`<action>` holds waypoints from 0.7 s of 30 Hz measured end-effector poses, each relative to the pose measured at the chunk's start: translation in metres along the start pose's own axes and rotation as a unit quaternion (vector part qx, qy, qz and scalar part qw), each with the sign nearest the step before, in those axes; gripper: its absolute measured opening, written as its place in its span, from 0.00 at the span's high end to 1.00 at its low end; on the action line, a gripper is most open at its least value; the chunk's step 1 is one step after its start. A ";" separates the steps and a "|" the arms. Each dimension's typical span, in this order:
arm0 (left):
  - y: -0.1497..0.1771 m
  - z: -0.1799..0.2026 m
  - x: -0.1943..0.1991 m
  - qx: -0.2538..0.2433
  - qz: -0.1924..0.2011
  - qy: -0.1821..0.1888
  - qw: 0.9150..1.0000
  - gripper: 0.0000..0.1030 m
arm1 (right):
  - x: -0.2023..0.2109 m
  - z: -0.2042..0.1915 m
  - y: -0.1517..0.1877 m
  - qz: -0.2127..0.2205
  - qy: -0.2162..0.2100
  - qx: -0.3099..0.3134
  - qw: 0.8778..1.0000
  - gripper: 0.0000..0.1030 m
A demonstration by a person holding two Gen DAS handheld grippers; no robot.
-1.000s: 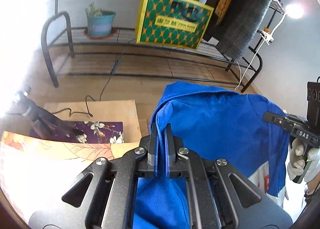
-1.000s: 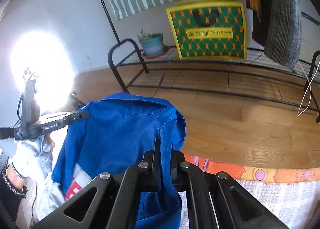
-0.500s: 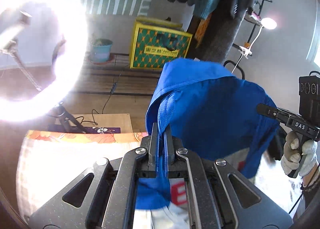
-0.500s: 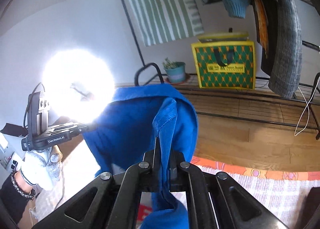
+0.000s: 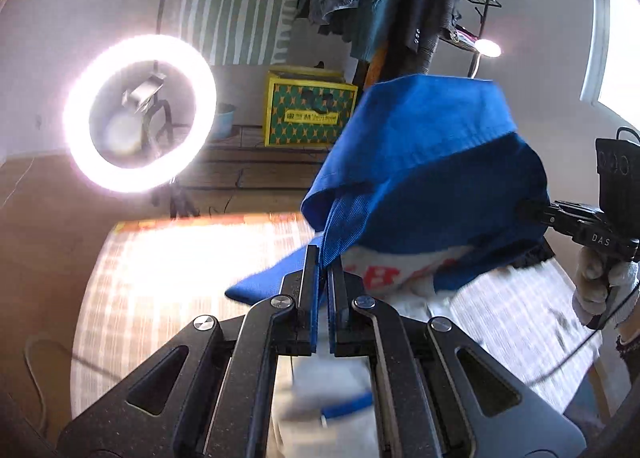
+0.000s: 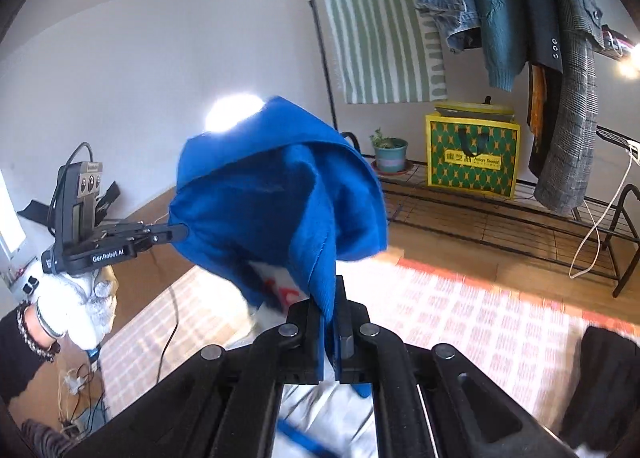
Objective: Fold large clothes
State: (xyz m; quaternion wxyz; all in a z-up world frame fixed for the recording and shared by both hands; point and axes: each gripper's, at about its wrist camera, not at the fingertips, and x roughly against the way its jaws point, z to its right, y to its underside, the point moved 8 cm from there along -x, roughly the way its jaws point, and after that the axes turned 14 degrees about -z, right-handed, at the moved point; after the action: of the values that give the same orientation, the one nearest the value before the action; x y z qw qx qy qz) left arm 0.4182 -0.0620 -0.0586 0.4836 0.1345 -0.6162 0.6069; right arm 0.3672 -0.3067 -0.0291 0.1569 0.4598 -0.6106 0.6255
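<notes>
A large blue garment (image 5: 432,162) with a white panel and red print hangs in the air between my two grippers. My left gripper (image 5: 324,258) is shut on one blue edge of it. My right gripper (image 6: 329,298) is shut on another blue edge; the garment (image 6: 272,198) bulges up in front of it. In the left wrist view the right gripper (image 5: 532,212) shows at the far right, gripping the cloth. In the right wrist view the left gripper (image 6: 176,232) shows at the left, also on the cloth. The lower part of the garment is blurred under both grippers.
A checked cloth with an orange border (image 5: 168,266) covers the surface below (image 6: 480,318). A lit ring light (image 5: 140,114) stands at the left. Behind are a clothes rack with hanging garments (image 6: 560,58), a yellow-green bag (image 6: 472,154), a potted plant (image 6: 390,150). A dark item (image 6: 604,378) lies at right.
Both grippers have risen with the garment, lifting it well above the covered surface. The views now tilt up toward the wall and hanging clothes. The blue cloth billows upward.
</notes>
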 end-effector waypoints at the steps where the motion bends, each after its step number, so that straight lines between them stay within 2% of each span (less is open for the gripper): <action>1: 0.013 0.002 0.005 0.001 -0.003 0.002 1.000 0.99 | 0.004 -0.008 0.013 -0.004 0.002 0.002 1.000 1.00; 8: 0.102 0.023 0.019 -0.010 -0.026 0.002 1.000 0.99 | 0.003 -0.045 0.101 -0.043 0.004 0.009 0.999 1.00; 14: 0.174 0.027 0.000 -0.011 -0.075 -0.004 0.997 0.99 | -0.018 -0.060 0.160 -0.099 0.043 0.039 0.993 1.00; 17: 0.202 0.026 -0.008 -0.019 -0.106 -0.018 0.994 0.99 | -0.020 -0.061 0.176 -0.123 0.068 0.046 0.989 0.92; 19: 0.220 0.029 -0.003 -0.024 -0.114 -0.021 0.993 0.99 | -0.011 -0.065 0.184 -0.122 0.070 0.051 0.989 0.77; 20: 0.229 0.031 0.002 -0.028 -0.117 -0.020 0.993 0.99 | -0.002 -0.069 0.185 -0.114 0.068 0.052 0.990 0.66; 21: 0.234 0.031 0.007 -0.031 -0.118 -0.020 0.992 0.99 | 0.005 -0.071 0.186 -0.107 0.068 0.055 0.990 0.61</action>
State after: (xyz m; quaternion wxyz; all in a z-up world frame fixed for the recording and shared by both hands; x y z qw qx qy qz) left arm 0.2251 -0.0331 -0.1910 0.5435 0.2034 -0.6240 0.5232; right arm 0.1960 -0.2821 -0.1287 0.2389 0.4870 -0.5105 0.6672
